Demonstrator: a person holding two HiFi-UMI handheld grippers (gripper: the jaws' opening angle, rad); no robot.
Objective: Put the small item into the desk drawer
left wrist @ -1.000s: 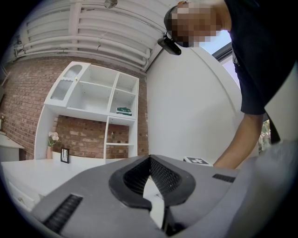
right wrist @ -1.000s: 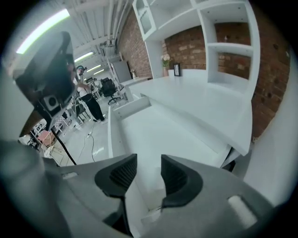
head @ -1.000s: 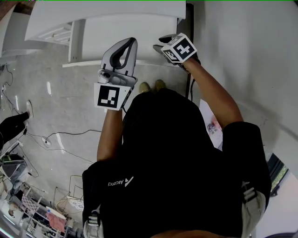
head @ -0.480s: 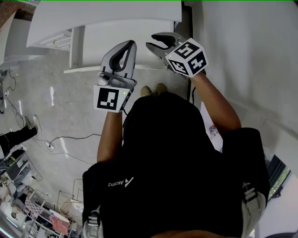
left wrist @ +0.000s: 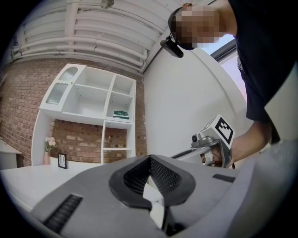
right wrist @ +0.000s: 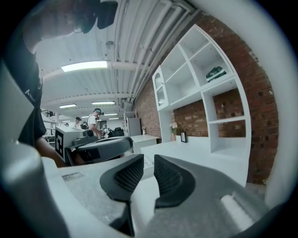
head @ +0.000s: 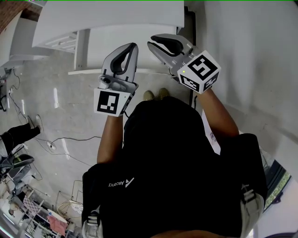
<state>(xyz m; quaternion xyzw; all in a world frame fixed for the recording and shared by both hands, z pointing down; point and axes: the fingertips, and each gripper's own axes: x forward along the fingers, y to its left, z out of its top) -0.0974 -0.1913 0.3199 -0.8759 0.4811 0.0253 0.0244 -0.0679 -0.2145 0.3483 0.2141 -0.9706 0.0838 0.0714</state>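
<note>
The left gripper (left wrist: 150, 159) is pressed together at the desk's (head: 116, 14) front edge. The right gripper (right wrist: 149, 162), just closing, is left slightly spread, empty.

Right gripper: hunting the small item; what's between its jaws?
Nothing. In the right gripper view, the right gripper shows a bare gap; its jaws have just been closing.
</note>
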